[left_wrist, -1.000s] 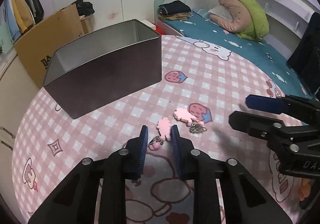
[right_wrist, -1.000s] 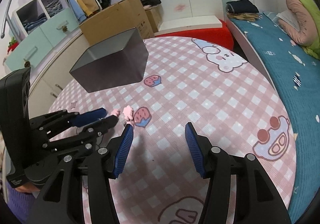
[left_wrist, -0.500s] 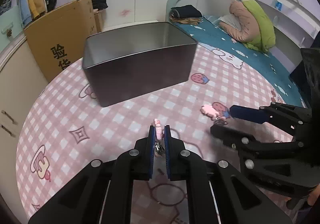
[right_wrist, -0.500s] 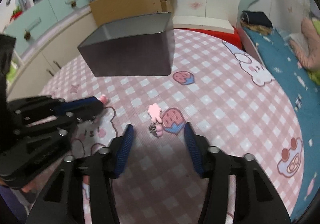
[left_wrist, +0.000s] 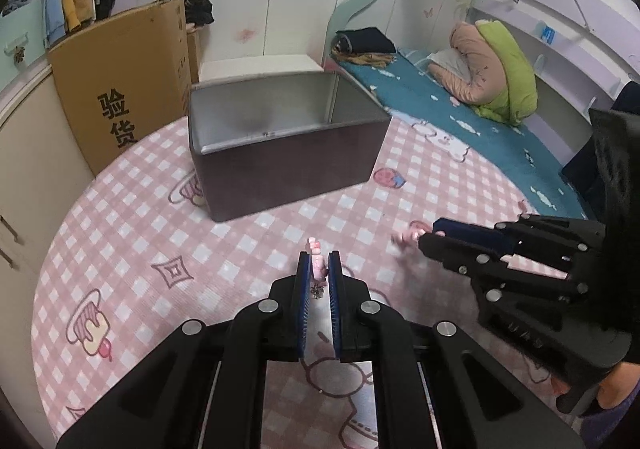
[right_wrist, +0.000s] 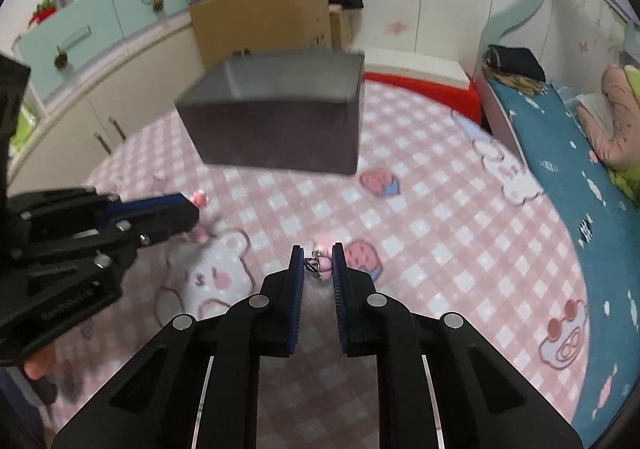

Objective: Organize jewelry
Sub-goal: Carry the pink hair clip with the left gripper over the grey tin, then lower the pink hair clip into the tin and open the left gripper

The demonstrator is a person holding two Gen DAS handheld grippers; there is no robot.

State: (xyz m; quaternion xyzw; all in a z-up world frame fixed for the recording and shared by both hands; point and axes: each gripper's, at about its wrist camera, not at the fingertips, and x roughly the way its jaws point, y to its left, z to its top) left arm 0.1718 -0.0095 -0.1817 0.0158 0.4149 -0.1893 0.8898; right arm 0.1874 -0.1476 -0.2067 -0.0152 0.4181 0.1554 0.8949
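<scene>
My left gripper [left_wrist: 318,261] is shut on a pink flower earring [left_wrist: 316,255] and holds it above the pink checked tablecloth [left_wrist: 120,257]; it also shows in the right wrist view [right_wrist: 192,209]. My right gripper [right_wrist: 318,261] has closed on a second pink earring [right_wrist: 322,269] with a metal clasp, low over the cloth; it also shows in the left wrist view [left_wrist: 428,235]. An open dark metal box [left_wrist: 280,145] stands behind both grippers, also in the right wrist view [right_wrist: 280,121].
A cardboard carton [left_wrist: 120,81] leans at the table's far left edge. A bed [left_wrist: 460,101] with a teal sheet runs along the right side. Cabinets [right_wrist: 100,61] stand to the left.
My left gripper shut on the first earring and lifted it toward the box. My right gripper moved over the second earring and closed on it.
</scene>
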